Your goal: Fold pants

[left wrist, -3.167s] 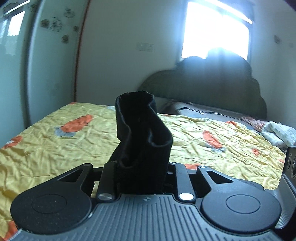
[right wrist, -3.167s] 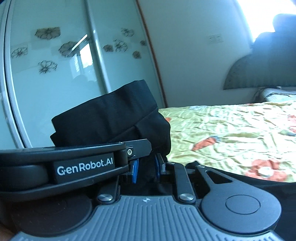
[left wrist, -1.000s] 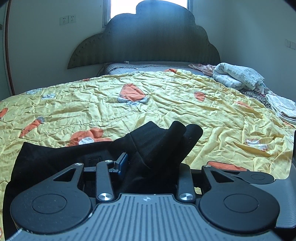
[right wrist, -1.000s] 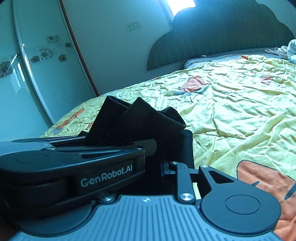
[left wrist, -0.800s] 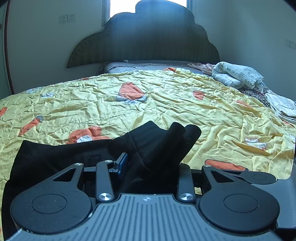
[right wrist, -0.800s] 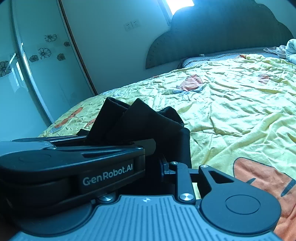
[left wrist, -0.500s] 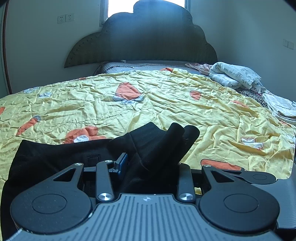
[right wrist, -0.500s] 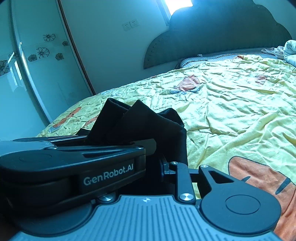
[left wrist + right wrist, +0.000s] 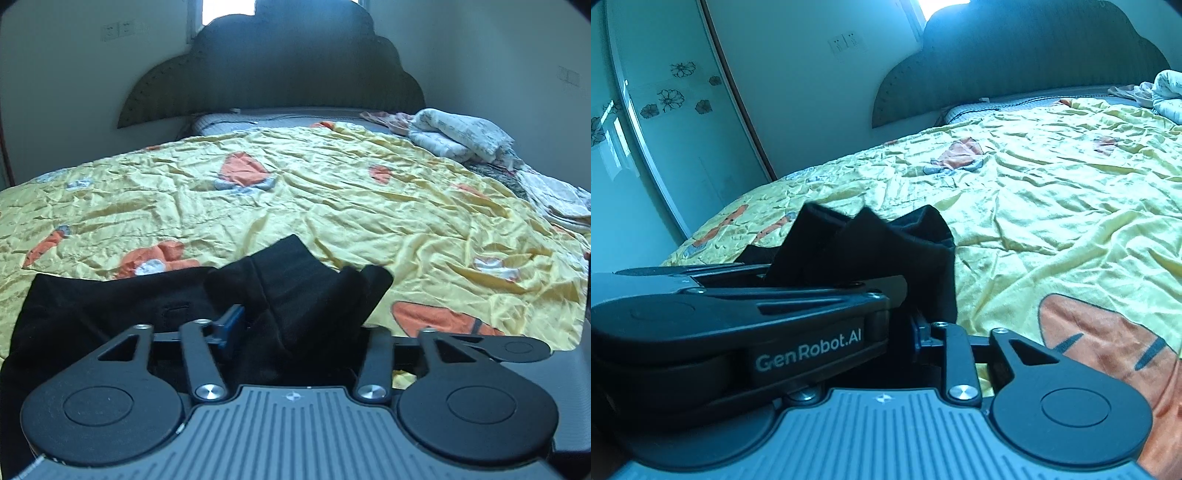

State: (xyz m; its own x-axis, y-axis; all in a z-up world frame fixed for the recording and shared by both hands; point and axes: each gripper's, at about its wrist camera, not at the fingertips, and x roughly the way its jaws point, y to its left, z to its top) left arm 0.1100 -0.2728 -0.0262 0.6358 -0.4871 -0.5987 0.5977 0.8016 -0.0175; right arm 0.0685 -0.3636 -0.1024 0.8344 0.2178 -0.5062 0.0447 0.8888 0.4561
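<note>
One black pants (image 9: 295,291) bunch, creased, on bedspread (image 9: 332,192)

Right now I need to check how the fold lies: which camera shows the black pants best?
Left wrist view: the black pants spread flat across the yellow bedspread. Right wrist view shows only a bunched end, partly hidden by the left gripper.

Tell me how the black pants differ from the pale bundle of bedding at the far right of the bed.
The black pants are dark and plain; the pale bundle of bedding is whitish with a faint print. The pants lie at the near edge of the yellow bedspread; the bundle sits far off, towards the head end. The pants are partly spread flat with one end bunched up; the bundle is rolled into a thick lump. Both are soft cloth resting on the bed.
</note>
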